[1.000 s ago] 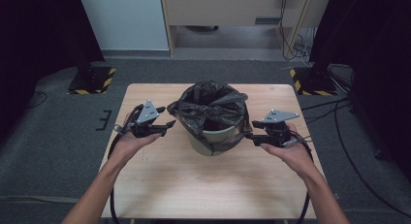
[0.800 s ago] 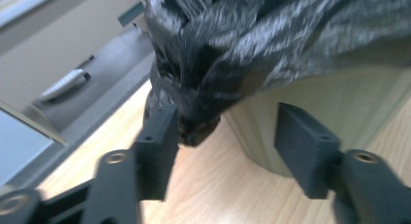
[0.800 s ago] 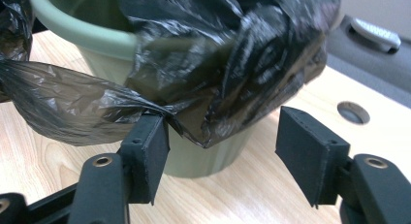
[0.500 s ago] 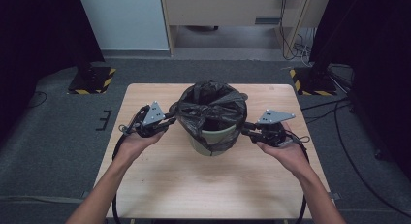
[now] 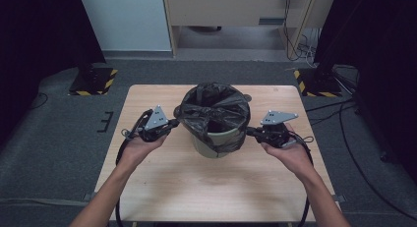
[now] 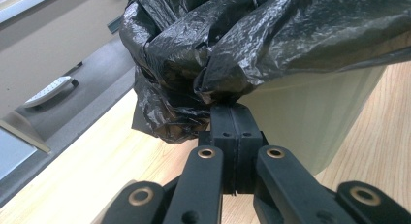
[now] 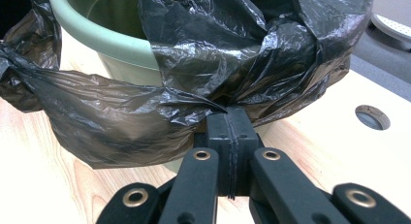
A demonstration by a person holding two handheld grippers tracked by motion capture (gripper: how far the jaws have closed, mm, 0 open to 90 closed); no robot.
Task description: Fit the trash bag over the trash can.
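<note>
- While the green bin stands in the middle of the wooden table, the black bag sits in it, its edge folded out over the rim.
- The left gripper has just snapped closed and pinches the bag's hanging edge on one side.
- The right gripper has just closed too, and it pinches the bag on the other side.
- Both grabs look done. I think pulling the bag comes next, either up and out or down over the rim.

A light wooden table carries a pale green bin lined with a black bag.
</note>
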